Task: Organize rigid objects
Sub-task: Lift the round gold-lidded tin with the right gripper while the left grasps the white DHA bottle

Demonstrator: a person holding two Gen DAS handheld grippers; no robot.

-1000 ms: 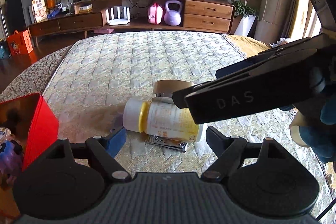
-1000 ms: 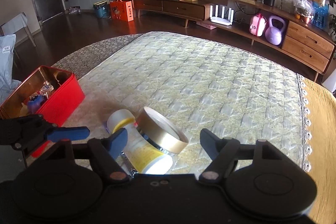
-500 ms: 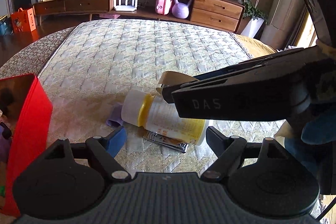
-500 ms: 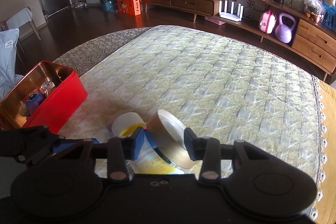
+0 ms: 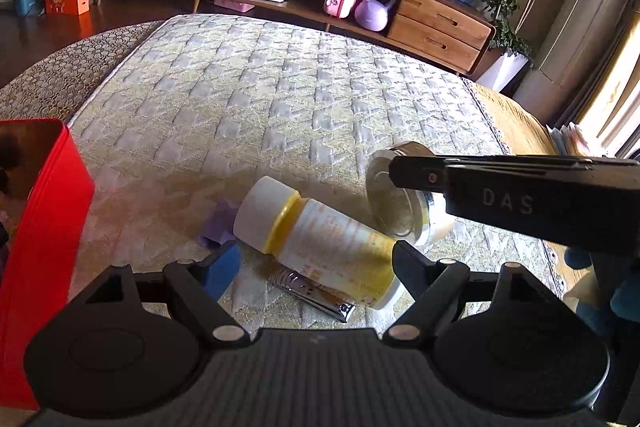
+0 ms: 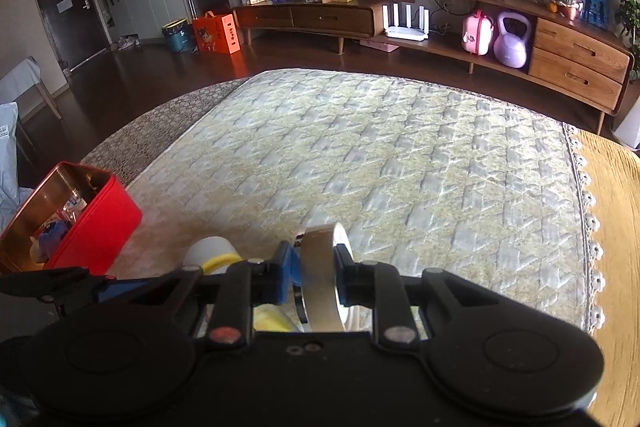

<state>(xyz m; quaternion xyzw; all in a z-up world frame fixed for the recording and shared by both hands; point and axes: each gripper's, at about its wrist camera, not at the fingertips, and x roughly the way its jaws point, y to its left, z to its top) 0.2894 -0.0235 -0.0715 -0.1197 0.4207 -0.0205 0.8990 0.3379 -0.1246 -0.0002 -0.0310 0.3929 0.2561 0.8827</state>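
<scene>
My right gripper (image 6: 312, 265) is shut on a round gold tin (image 6: 320, 279) and holds it on edge just above the quilted mattress; the tin also shows in the left wrist view (image 5: 394, 201). A white bottle with a yellow collar (image 5: 316, 241) lies on its side in front of my left gripper (image 5: 316, 259), which is open and empty. Metal nail clippers (image 5: 312, 293) lie partly under the bottle. A purple scrap (image 5: 220, 223) lies beside the bottle's cap. A red box (image 6: 76, 223) with several small items inside stands at the left.
The red box's wall (image 5: 44, 247) is close to my left gripper's left side. The quilted mattress (image 6: 380, 163) stretches ahead. A yellow cloth with a lace edge (image 6: 612, 227) covers the right. A long wooden cabinet (image 6: 440, 23) lines the far wall.
My right gripper has shut on the gold tin and lifted it onto its edge. My left gripper has stayed open near the bottle and shifted its view a little.
</scene>
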